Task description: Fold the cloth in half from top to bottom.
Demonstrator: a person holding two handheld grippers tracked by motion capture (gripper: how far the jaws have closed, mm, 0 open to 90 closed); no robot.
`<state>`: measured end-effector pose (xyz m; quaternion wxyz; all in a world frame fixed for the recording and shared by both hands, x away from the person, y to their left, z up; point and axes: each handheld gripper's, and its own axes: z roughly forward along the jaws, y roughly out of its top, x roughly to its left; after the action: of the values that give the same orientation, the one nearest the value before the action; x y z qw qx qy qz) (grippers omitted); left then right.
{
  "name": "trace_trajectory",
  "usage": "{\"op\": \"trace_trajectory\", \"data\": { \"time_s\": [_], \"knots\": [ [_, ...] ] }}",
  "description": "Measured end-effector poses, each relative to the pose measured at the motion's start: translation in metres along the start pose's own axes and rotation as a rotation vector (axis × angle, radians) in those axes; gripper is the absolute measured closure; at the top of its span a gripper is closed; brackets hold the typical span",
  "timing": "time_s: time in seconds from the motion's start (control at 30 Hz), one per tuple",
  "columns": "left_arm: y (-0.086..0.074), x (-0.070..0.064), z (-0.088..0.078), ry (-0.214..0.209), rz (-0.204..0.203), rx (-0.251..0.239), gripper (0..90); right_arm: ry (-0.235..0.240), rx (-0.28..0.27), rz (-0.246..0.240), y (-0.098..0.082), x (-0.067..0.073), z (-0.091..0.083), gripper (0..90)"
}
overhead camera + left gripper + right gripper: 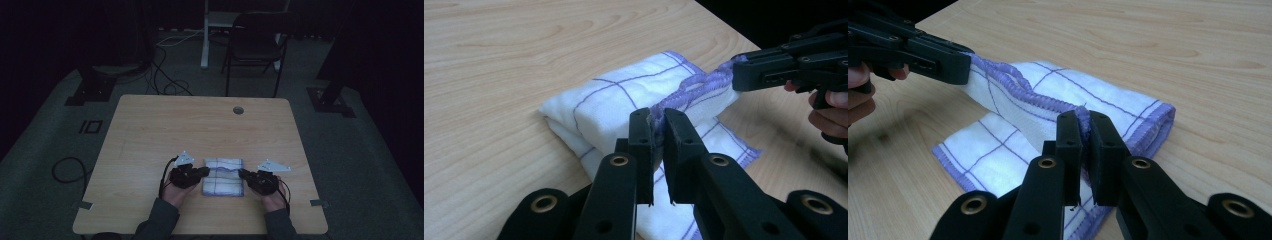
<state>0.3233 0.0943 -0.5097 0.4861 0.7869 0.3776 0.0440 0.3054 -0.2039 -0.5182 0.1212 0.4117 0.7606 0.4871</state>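
We see a folded white cloth (223,177) with thin purple grid lines and a purple stitched hem lying on the wooden table (200,125), near the edge closest to the person and roughly midway across it. The left gripper (205,171) comes at the cloth from its left side and the right gripper (243,173) from its right, each held in a hand with a dark sleeve behind it. In the left gripper view, the two black jaws stand almost together with the purple hem (684,95) of the top layer pinched between their tips, so this gripper is clamped on the cloth; across from it the other gripper holds the far end of the same hem. In the right gripper view the jaws are likewise nearly closed, with the hem caught between the tips. The pinched edge is raised a little and runs as a rumpled purple ridge between the two grippers, while the lower layers lie flat on the wood. Beyond the table stands a dark chair (257,42) on the grey floor
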Motion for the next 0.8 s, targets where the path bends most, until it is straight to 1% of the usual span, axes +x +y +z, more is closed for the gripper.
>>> {"op": "trace_trajectory", "data": {
  "time_s": [0.03, 0.07, 0.13, 0.2, 0.23, 0.4, 0.47, 0.53, 0.57, 0.6, 0.63, 0.67, 0.7, 0.73, 0.77, 0.8],
  "knots": [
    [0.000, -0.001, -0.001, -0.012, 0.007, -0.001, 81.4, -0.002, -0.001, -0.002, -0.001, 0.000, -0.001, 85.5],
    [0.000, -0.001, -0.001, -0.012, 0.007, -0.001, 80.7, -0.002, -0.001, -0.002, -0.001, 0.000, -0.001, 85.5],
    [0.001, -0.004, -0.002, -0.020, 0.022, -0.002, 79.8, -0.002, 0.001, -0.001, -0.001, 0.000, -0.002, 85.5],
    [0.003, -0.006, -0.004, -0.028, 0.029, -0.011, 76.9, 0.000, 0.004, -0.002, -0.003, 0.000, -0.003, 85.4],
    [0.005, -0.007, -0.007, -0.035, 0.030, -0.026, 76.5, 0.002, 0.009, -0.001, -0.003, 0.000, -0.003, 85.3],
    [0.009, -0.007, -0.009, -0.031, 0.035, -0.040, 75.0, 0.011, 0.021, -0.009, -0.007, 0.002, -0.004, 85.1],
    [0.010, -0.005, -0.007, -0.024, 0.032, -0.035, 75.0, 0.014, 0.023, -0.011, -0.007, 0.003, -0.004, 85.0],
    [0.009, -0.001, 0.000, -0.017, 0.023, -0.018, 75.0, 0.024, 0.032, -0.018, -0.009, 0.004, -0.005, 84.5],
    [0.009, -0.001, 0.000, -0.017, 0.023, -0.018, 75.0, 0.027, 0.036, -0.020, -0.009, 0.005, -0.005, 84.4],
    [0.008, 0.000, 0.003, -0.017, 0.019, -0.007, 75.0, 0.028, 0.039, -0.024, -0.010, 0.005, -0.005, 84.3],
    [0.004, 0.001, 0.009, -0.011, 0.020, 0.015, 75.0, 0.030, 0.042, -0.025, -0.011, 0.005, -0.006, 84.1],
    [0.004, 0.001, 0.009, -0.011, 0.020, 0.015, 75.0, 0.030, 0.042, -0.025, -0.011, 0.005, -0.006, 84.1],
    [-0.001, 0.003, 0.015, -0.007, 0.015, 0.043, 75.1, 0.033, 0.044, -0.027, -0.012, 0.005, -0.006, 84.0],
    [-0.001, 0.003, 0.015, -0.007, 0.015, 0.043, 75.1, 0.035, 0.047, -0.027, -0.012, 0.005, -0.007, 84.0],
    [-0.005, 0.004, 0.018, 0.002, 0.019, 0.068, 75.2, 0.036, 0.048, -0.029, -0.013, 0.005, -0.008, 84.0],
    [-0.005, 0.004, 0.018, 0.002, 0.019, 0.068, 75.2, 0.036, 0.048, -0.029, -0.013, 0.005, -0.008, 84.0]
  ]
}}
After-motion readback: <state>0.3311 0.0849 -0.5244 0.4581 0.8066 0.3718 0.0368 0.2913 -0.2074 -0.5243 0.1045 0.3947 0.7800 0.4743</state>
